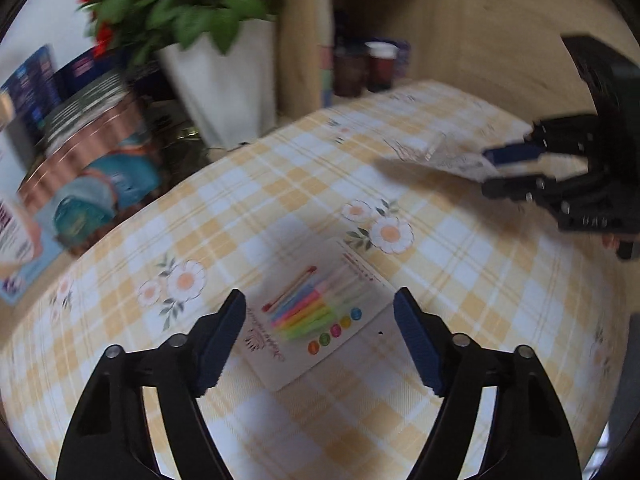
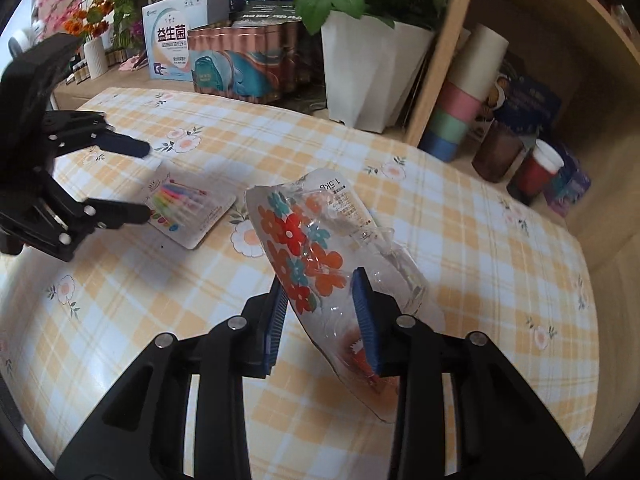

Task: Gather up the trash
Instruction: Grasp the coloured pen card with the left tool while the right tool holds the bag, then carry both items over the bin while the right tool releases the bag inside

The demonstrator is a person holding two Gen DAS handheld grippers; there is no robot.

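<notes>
A white card pack of colourful sticks [image 1: 316, 316] lies flat on the yellow checked tablecloth [image 1: 460, 280]. My left gripper [image 1: 320, 320] hangs open just above it, one finger on each side, and the pads do not touch it. In the right wrist view the same left gripper [image 2: 147, 180] stands open at the near end of the card pack [image 2: 188, 208]. My right gripper [image 2: 320, 300] is shut on a crumpled clear plastic bag with red and teal flowers [image 2: 312, 248], lifted off the cloth. From the left wrist view, the right gripper [image 1: 486, 172] holds the plastic bag [image 1: 440, 152] at the right.
A white flower pot [image 2: 372, 76] with red flowers, a copper tin [image 2: 248, 64] and a white-and-blue box [image 2: 172, 40] line the table's far edge. A wooden shelf post [image 2: 440, 60] stands beside stacked cups [image 2: 464, 100] and dark jars [image 2: 536, 172].
</notes>
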